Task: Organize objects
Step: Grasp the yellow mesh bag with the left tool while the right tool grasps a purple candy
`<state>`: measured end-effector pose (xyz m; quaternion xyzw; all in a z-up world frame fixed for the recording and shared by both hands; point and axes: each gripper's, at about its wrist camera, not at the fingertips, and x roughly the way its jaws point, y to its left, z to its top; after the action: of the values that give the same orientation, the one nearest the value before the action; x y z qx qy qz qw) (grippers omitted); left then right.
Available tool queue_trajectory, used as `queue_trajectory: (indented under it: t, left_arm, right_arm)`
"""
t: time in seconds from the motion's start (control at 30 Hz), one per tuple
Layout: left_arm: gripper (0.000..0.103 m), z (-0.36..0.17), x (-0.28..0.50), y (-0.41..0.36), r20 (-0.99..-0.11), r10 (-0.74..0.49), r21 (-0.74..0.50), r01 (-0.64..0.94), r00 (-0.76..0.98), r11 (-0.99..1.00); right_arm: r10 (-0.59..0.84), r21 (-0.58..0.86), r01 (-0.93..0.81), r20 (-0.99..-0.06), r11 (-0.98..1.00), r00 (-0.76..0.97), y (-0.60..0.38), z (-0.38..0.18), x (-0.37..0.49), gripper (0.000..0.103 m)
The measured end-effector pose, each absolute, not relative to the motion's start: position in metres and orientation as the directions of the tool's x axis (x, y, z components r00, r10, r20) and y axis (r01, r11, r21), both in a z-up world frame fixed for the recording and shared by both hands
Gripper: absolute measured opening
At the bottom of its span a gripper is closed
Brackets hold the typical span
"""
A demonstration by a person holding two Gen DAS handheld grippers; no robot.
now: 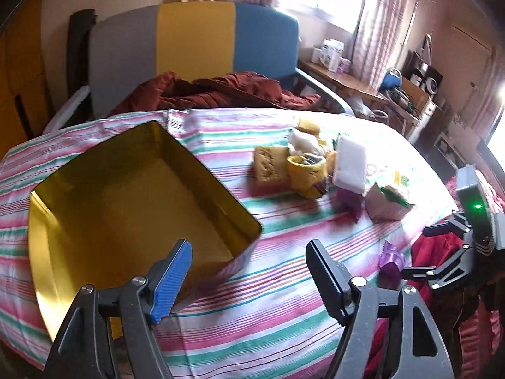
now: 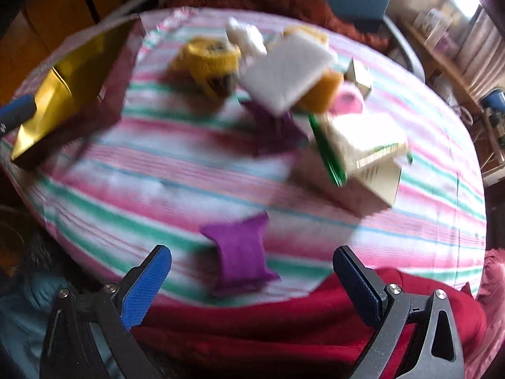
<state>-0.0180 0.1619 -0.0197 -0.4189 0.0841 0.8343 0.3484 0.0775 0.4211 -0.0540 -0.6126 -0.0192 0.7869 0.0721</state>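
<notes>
An open tin box with a gold inside lies on the striped tablecloth, left of my left gripper, which is open with nothing between its fingers. Further back sits a pile: a yellow roll, a white block, a yellow sponge and a small carton. My right gripper is open and points steeply down over a purple pouch near the table's front edge; whether it touches the pouch I cannot tell. The right wrist view is blurred and also shows the roll, block and carton.
Behind the table stands a chair with a grey, yellow and blue back and a rust-red garment on it. A red cloth lies at the near table edge. A cluttered desk stands at the back right.
</notes>
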Motion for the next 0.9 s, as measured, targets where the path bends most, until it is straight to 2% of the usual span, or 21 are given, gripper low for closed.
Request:
queue_trajectory:
  t: [0.2,0.33,0.47,0.5,0.57,0.6,0.9]
  left_arm:
    - [0.076,-0.019,-0.023,0.184,-0.769,0.510,-0.131,-0.687,-0.385,-0.715]
    - [0.074,-0.021,-0.035,0.203,-0.780,0.513,-0.130,-0.709,-0.358,-0.693]
    - [0.074,-0.024,-0.045,0.230,-0.790,0.515,-0.116,-0.744,-0.332,-0.658]
    - [0.074,-0.026,-0.047,0.237,-0.793,0.515,-0.114,-0.752,-0.324,-0.649]
    - [0.074,-0.032,-0.051,0.253,-0.802,0.517,-0.121,-0.767,-0.299,-0.630]
    - [0.074,-0.037,-0.054,0.261,-0.808,0.514,-0.124,-0.770,-0.287,-0.625]
    - [0.071,-0.072,-0.087,0.331,-0.853,0.466,-0.134,-0.764,-0.235,-0.631]
  right_arm:
    - [0.157,-0.151,-0.048,-0.975,-0.987,-0.156,0.424,-0.069,0.071,0.101]
    - [0.148,-0.150,0.004,-0.980,-0.989,-0.132,0.418,-0.074,0.065,0.086]
    - [0.126,-0.131,0.040,-0.986,-0.991,-0.107,0.413,-0.083,0.062,0.078]
    - [0.125,-0.130,0.045,-0.987,-0.990,-0.099,0.413,-0.087,0.063,0.071]
    - [0.116,-0.120,0.043,-0.990,-0.992,-0.085,0.415,-0.092,0.064,0.050]
    - [0.105,-0.110,0.041,-0.990,-0.993,-0.096,0.417,-0.092,0.066,0.036]
    - [0.018,-0.022,0.026,-0.988,-0.999,-0.151,0.427,-0.085,0.079,0.035]
